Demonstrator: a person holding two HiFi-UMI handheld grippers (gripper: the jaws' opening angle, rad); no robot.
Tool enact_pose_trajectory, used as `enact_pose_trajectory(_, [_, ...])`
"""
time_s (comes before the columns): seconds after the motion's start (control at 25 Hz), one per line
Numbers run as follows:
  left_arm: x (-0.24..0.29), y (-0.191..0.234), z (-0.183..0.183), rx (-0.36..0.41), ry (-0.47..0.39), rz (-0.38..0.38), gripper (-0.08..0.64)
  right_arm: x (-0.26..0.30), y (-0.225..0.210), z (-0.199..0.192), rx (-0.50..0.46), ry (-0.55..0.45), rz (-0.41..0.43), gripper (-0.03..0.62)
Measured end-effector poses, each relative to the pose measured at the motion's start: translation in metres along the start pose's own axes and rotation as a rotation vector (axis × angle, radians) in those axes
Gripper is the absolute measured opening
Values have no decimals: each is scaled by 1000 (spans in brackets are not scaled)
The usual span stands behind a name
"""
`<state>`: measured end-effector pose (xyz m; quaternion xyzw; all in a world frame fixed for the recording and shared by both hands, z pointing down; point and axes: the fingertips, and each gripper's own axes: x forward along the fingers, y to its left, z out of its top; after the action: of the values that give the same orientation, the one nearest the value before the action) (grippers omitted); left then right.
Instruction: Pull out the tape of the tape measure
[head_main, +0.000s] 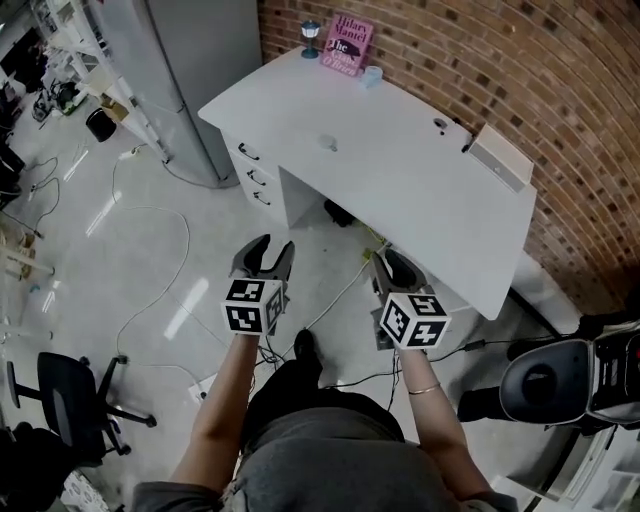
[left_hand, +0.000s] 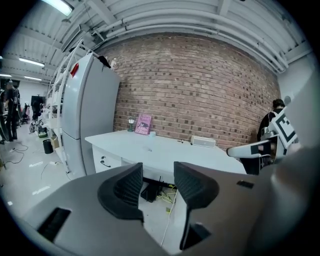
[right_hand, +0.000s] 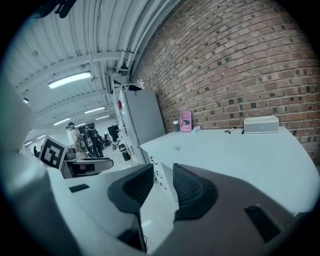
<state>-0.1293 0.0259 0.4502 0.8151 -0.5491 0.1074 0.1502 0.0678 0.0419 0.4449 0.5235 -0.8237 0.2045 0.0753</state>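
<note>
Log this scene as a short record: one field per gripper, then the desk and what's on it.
left gripper: open, empty, over the floor short of the desk
right gripper: open, empty, close to the desk's near edge
desk: white, against brick wall
on desk: pink book at back, white box, small object too small to identify

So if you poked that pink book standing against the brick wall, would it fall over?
Probably. The pink book stands on its bottom edge on the desk, propped against the brick wall, so a sideways nudge would likely slide or topple it. It looks stiff and flat, so it should drop in one piece rather than flop.
</note>
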Motion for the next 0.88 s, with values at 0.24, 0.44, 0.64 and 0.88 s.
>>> enact_pose_trajectory(0.24, [39,33,19,7,7,-27,186,43,-2,20,2,-7,-26,107])
enact_pose_trajectory(0.44, [60,46,26,22,18,-41,189,63,-9,26,2,2,-34,107])
enact_pose_trajectory(0.64, [85,55,29,21,29,-50,189,86,-19,35,-9,11,-32,107])
enact_pose_trajectory(0.88, [118,66,40,26,35,-53,195,120,-32,54,-25,10,-16,106])
